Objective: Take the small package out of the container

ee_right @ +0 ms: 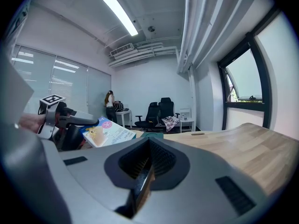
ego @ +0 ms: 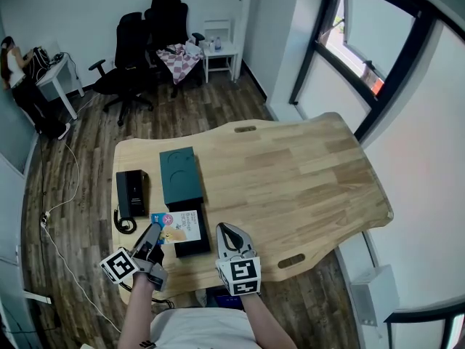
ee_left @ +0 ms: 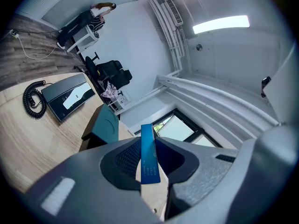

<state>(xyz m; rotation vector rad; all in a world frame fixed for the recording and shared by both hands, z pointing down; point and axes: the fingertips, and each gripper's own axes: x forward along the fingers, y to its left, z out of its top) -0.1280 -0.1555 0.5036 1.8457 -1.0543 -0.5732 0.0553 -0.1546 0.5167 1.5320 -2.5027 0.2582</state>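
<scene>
The left gripper (ee_left: 148, 143) has its jaws pinching the small package (ego: 179, 226) by one edge. The package is thin and flat, with a blue edge and a white face carrying a cartoon figure, blue print and a pink dot, and it is held tilted above the bench (ego: 290, 173). Just under it lies the black container (ego: 193, 249); I cannot tell what it holds. It adjoins a teal box (ego: 179, 174). The right gripper (ee_right: 146, 141) has its jaws pressed together, empty, near the container.
</scene>
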